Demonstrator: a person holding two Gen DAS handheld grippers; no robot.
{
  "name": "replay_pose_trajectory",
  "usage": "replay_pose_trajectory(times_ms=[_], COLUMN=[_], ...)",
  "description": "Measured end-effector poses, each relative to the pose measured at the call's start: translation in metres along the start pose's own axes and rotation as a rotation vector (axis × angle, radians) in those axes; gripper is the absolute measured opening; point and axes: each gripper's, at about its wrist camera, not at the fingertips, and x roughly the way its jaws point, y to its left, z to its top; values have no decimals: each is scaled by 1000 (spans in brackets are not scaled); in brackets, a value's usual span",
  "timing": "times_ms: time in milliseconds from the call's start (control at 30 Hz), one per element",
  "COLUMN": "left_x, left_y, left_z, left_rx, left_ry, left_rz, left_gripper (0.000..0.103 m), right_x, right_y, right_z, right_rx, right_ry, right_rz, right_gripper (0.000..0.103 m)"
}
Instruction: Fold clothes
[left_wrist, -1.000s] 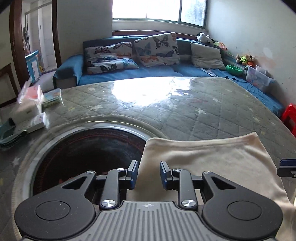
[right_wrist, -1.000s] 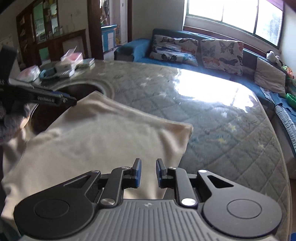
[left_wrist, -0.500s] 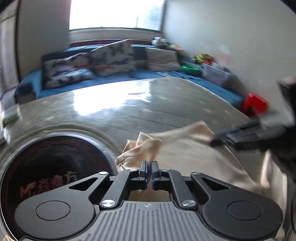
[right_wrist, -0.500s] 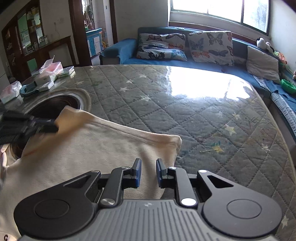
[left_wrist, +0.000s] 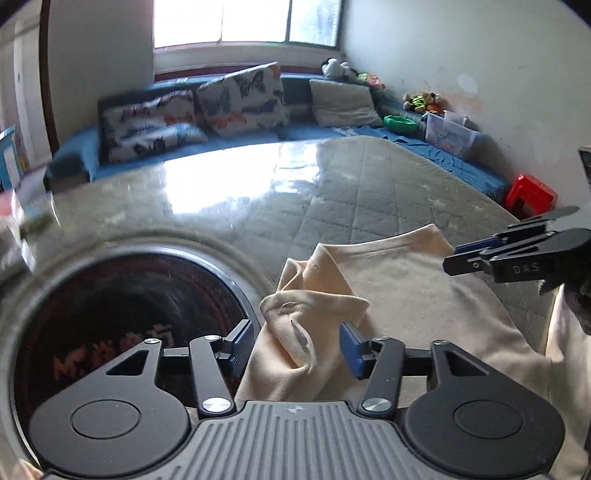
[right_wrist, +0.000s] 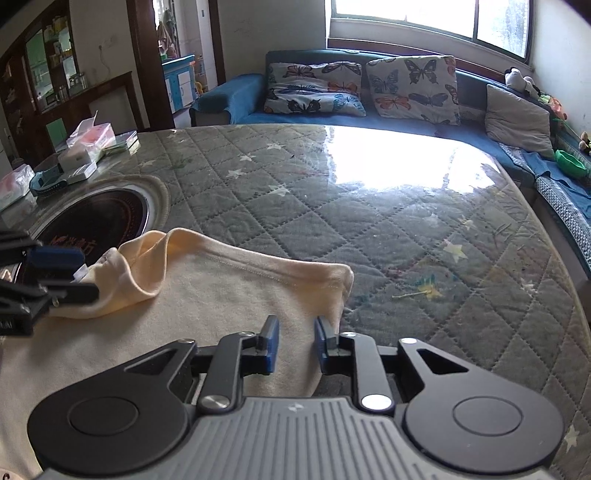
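A cream garment (left_wrist: 413, 295) (right_wrist: 221, 291) lies spread on the quilted grey-green table top (right_wrist: 369, 221). Its far left corner is bunched into a crumpled fold. My left gripper (left_wrist: 295, 343) hovers over that fold with its jaws opening; the fold sits loosely between the blue pads, which do not press it. In the right wrist view the left gripper (right_wrist: 55, 273) shows at the left edge. My right gripper (right_wrist: 295, 343) is over the garment's far right corner, jaws opening slightly, the flat cloth beneath them and nothing pinched. From the left wrist view it (left_wrist: 480, 254) appears at the right.
A round black cooktop (left_wrist: 110, 314) (right_wrist: 96, 221) is set into the table just left of the garment. Tissue packs and boxes (right_wrist: 88, 144) crowd the table's far left. A blue sofa with butterfly cushions (right_wrist: 369, 88) runs behind; a red stool (left_wrist: 532, 195) stands at right.
The left jaws, shut on the bunched corner half a second ago, have parted and released it. The right jaws have widened a little over the right corner.
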Motion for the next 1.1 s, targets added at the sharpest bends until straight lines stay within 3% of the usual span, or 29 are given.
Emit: replay_pose_trajectory(times_ms=[33,67,100,233,300,400,600,667,733,833,933,1100], left_x=[1,2,2,-7,-5,4,12,10,9,16,28,33], left_y=[2,5,7,28,47,64,75,76,72,65,62,67], left_z=[0,0,0,8,14,17,15,15,15,16,15,18], left_rx=[-10,-19,-27,-79,-152,-178,-184,-205,-189,-154,-102,-96], left_ry=[-2,-4,-12,-114,-110,-90,-62,-67,-74,-51,-25,-26], left_rz=[-9,-17,-18,116,172,228,221,194,181,179,222,271], left_gripper=[20,11,11,9,9,9,7,8,11,14,7,5], right_x=[0,0,0,0,2,8,25,28,30,33,37,45], right_y=[-1,-2,-3,-8,-12,-16,-18,-19,-20,-21,-20,-16], right_z=[1,2,3,6,8,10,14,15,17,20,24,32], right_rx=[3,6,8,17,32,62,103,118,131,136,131,95], right_ry=[-1,-3,-3,-11,-11,-8,-3,-7,-9,-14,-23,-29], right_rz=[-2,-5,-7,-19,-21,-9,-20,-24,-28,-39,-51,-68], right_gripper=[24,24,24,29,29,29,29,25,13,8,7,8])
